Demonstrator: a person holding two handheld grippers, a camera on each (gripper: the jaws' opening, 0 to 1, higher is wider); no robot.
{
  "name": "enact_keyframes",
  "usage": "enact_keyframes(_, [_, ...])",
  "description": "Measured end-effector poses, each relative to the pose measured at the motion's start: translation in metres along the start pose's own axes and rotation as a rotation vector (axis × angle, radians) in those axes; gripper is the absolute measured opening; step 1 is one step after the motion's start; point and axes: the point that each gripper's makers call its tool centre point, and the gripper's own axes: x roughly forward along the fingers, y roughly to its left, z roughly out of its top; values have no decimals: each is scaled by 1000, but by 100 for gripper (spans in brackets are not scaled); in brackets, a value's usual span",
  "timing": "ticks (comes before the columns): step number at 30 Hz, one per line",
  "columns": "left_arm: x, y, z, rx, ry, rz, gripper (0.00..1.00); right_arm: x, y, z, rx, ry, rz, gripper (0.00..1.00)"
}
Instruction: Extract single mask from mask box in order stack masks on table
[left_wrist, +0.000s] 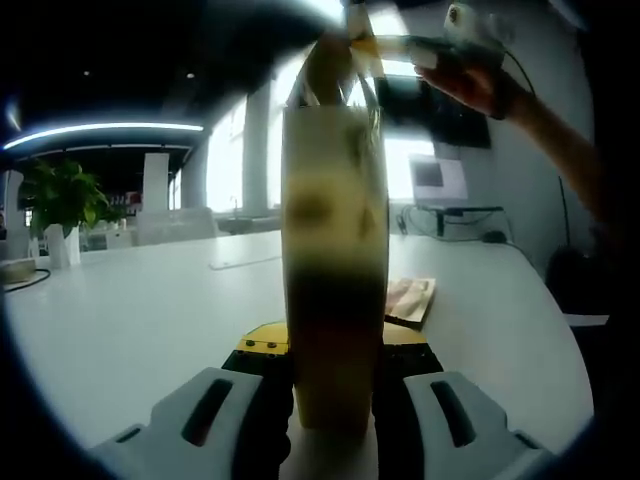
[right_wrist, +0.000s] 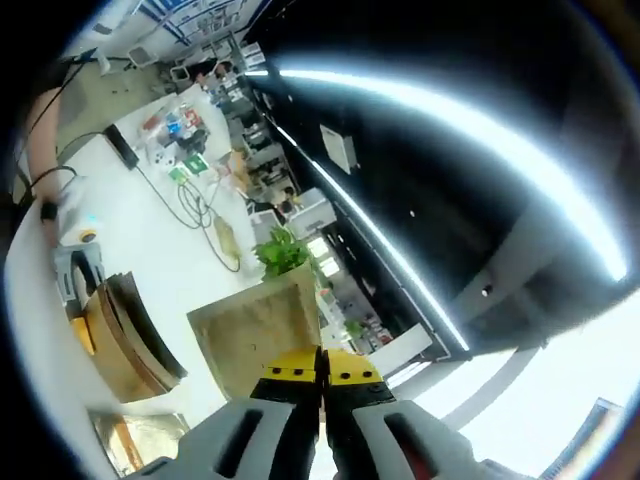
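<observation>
While clamped upright between the left gripper (left_wrist: 330, 400) jaws, mask box (left_wrist: 333, 260) rises above table (left_wrist: 130, 310); right gripper (right_wrist: 322, 385) pinches one mask (right_wrist: 262, 335) overhead.

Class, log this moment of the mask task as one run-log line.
left tongs: shut on mask box | right tongs: shut on mask, lifted above box | table: pouch lying flat

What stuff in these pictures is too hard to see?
- Left gripper view: the mask box is blurred and hides the table behind it.
- Left gripper view: the packet is half hidden by the box.
- Right gripper view: the mask is cut off by the right gripper.
</observation>
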Motion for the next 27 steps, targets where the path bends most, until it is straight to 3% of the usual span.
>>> enact_keyframes(14, [0, 0, 0, -1, -1, -1, 20, -5, -12, -54, 76, 169, -54, 0])
enact_keyframes(27, [0, 1, 0, 0, 0, 2, 20, -10, 1, -110, 45, 315, -37, 0])
